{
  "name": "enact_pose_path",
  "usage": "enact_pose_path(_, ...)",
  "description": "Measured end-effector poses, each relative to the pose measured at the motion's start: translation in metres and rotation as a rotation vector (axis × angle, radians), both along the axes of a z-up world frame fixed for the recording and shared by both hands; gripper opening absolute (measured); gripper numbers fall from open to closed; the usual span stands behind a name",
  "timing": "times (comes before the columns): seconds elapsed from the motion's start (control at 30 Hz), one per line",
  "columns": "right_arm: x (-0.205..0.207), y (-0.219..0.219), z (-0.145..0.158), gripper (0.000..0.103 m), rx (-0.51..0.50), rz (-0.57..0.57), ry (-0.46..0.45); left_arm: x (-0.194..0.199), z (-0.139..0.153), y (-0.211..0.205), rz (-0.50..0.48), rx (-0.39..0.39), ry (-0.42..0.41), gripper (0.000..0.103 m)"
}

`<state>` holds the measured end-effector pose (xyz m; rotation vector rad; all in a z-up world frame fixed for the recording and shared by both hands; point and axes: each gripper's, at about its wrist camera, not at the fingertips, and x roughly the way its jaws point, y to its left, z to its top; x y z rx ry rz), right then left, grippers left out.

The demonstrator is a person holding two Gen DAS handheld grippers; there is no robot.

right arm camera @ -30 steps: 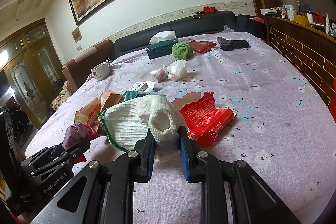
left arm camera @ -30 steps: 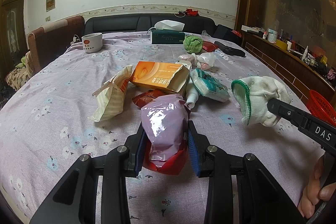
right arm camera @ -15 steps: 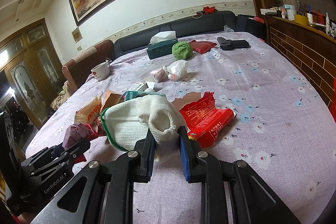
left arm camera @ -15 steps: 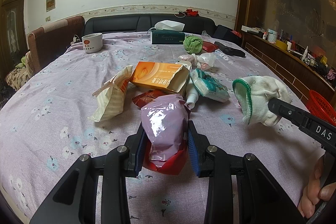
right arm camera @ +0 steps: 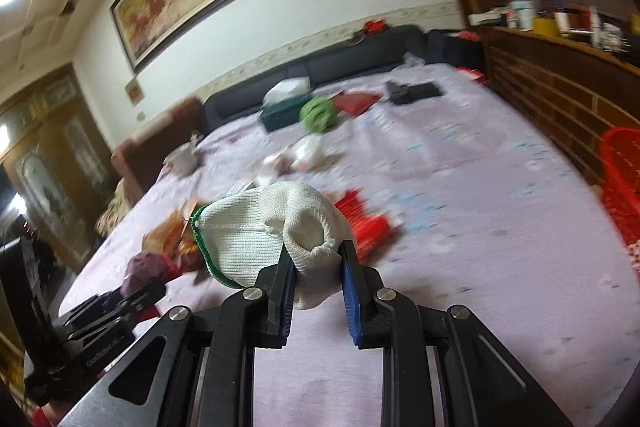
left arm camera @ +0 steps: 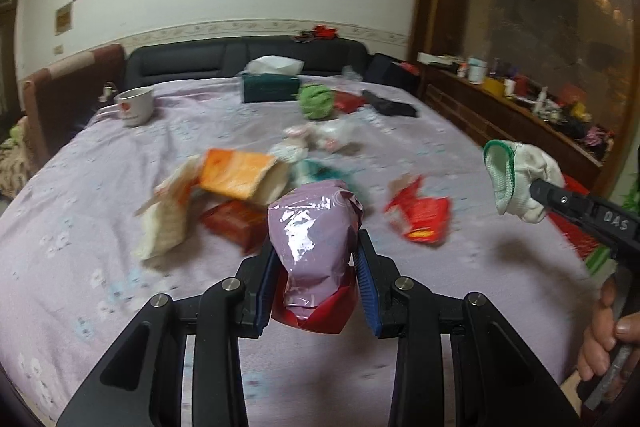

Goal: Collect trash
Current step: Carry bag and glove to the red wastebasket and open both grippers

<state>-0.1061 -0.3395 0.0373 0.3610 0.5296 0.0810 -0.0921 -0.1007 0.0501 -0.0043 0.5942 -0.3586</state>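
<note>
My left gripper (left arm camera: 318,265) is shut on a purple and red snack bag (left arm camera: 316,231), held above the cloth-covered table (left arm camera: 80,267). Off to its right, my right gripper (left arm camera: 538,193) grips a white knit glove (left arm camera: 516,179) with a green cuff. In the right wrist view that right gripper (right arm camera: 318,267) is shut on the white glove (right arm camera: 276,227), lifted over the table (right arm camera: 460,267). The left gripper (right arm camera: 132,297) with the purple bag (right arm camera: 146,267) shows at lower left. Loose trash lies on the table: an orange carton (left arm camera: 236,175), a cream wrapper (left arm camera: 166,223), a red wrapper (left arm camera: 420,217).
A red basket (right arm camera: 622,183) stands off the table's right edge beside a wooden counter (right arm camera: 560,83). Farther back are a mug (left arm camera: 134,105), a tissue box (left arm camera: 272,85), a green ball (left arm camera: 316,101) and a black pouch (left arm camera: 390,105). A hand (left arm camera: 608,339) holds the right gripper's handle.
Both grippers have lifted and swung with their loads, so the views are blurred and tilted. The red wrapper now shows in the left wrist view; the red basket appears in the right wrist view.
</note>
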Motion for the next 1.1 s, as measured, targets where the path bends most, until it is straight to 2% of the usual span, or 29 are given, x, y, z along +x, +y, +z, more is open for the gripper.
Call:
enact_pose_path(0.27,-0.043,-0.081,0.017,0.023,0.069,-0.176,-0.042,0.0,0.032,-0.078,-0.207,-0.023,0.034,0.034)
enact_pose_path(0.5,-0.093,-0.177,0.016,0.023,0.118,-0.387,-0.042,-0.004,0.051,-0.193,-0.458,-0.043,0.1,0.034)
enact_pose_path(0.67,-0.119,-0.237,0.012,0.023,0.153,-0.512,-0.028,-0.009,0.052,-0.291,-0.598,-0.016,0.13,0.034)
enact_pose_path(0.8,-0.128,-0.27,0.015,0.023,0.151,-0.565,-0.025,-0.004,0.046,-0.349,-0.664,-0.013,0.17,0.034)
enact_pose_path(0.93,-0.129,-0.296,0.014,0.026,0.172,-0.601,-0.026,0.001,0.034,-0.397,-0.7,0.023,0.19,0.035)
enact_pose_path(1.03,-0.121,-0.316,0.009,0.026,0.202,-0.612,-0.009,0.008,0.028,-0.417,-0.706,0.041,0.184,0.062)
enact_pose_path(1.07,-0.117,-0.321,0.008,0.026,0.205,-0.607,0.0,0.01,0.028,-0.419,-0.694,0.038,0.185,0.066)
enact_pose_path(1.1,-0.113,-0.325,0.007,0.028,0.198,-0.61,0.013,0.011,0.029,-0.417,-0.693,0.023,0.19,0.066)
